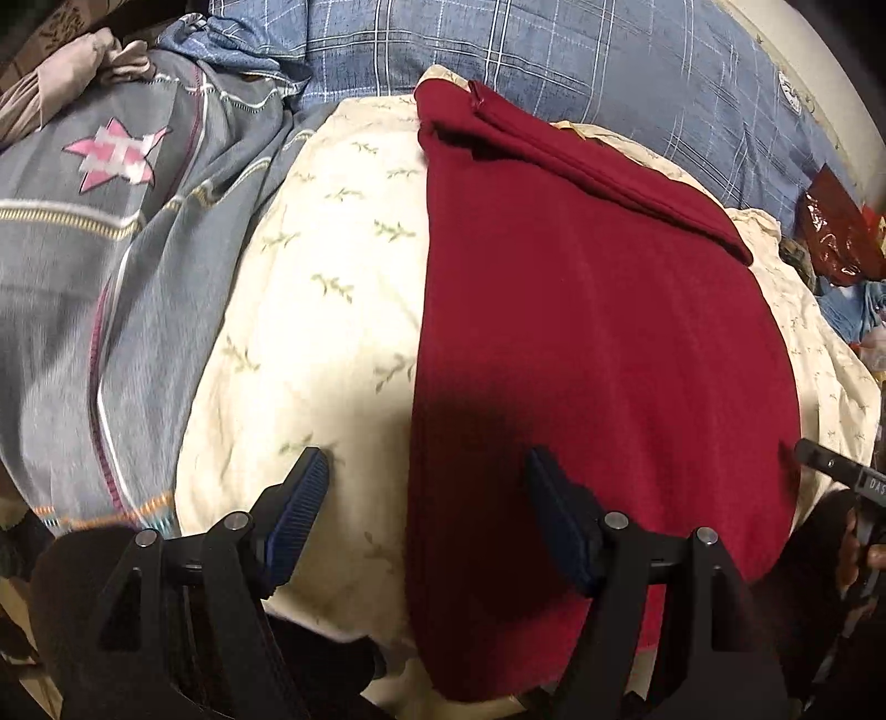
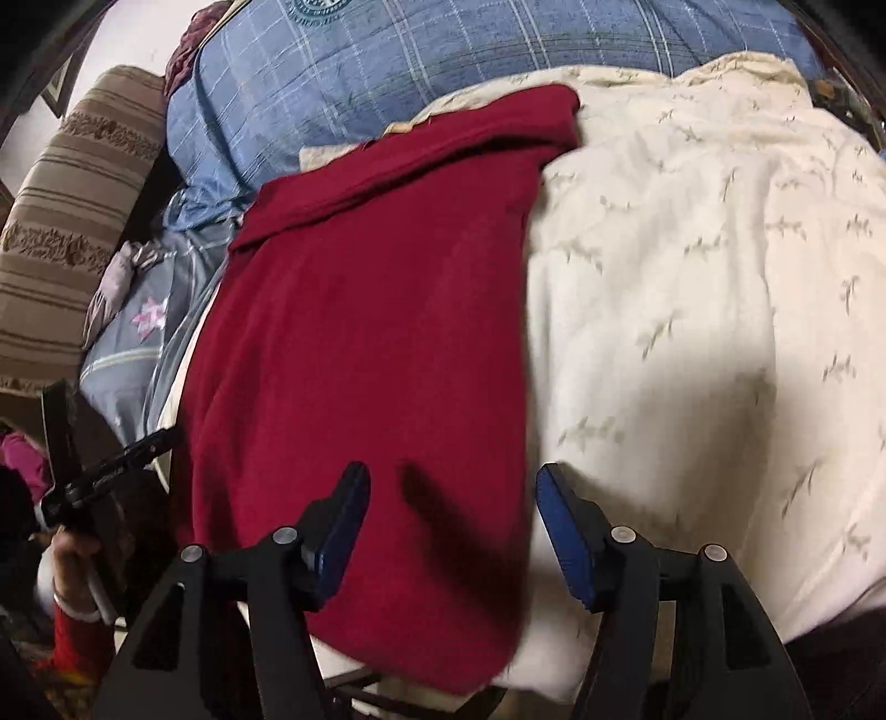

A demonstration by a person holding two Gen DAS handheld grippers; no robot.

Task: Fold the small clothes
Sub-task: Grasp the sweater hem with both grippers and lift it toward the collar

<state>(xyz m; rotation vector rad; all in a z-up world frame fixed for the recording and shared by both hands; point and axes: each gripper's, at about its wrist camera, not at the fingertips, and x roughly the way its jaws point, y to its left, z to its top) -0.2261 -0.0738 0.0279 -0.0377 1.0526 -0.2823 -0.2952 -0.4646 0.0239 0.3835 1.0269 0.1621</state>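
A dark red garment (image 1: 598, 332) lies flat on a cream quilt (image 1: 310, 332), with a folded band along its far edge. It also shows in the right wrist view (image 2: 365, 343). My left gripper (image 1: 426, 471) is open and empty, straddling the garment's left edge near its near end. My right gripper (image 2: 454, 487) is open and empty, straddling the garment's right edge near its near end. The right gripper's tip shows at the right edge of the left wrist view (image 1: 830, 462); the left gripper shows at the left of the right wrist view (image 2: 116, 465).
A blue plaid duvet (image 1: 498, 50) lies behind the quilt. A grey sheet with a pink star (image 1: 111, 221) lies to the left. A striped brown cushion (image 2: 72, 221) stands far left. Red bags and clutter (image 1: 836, 232) sit at the right.
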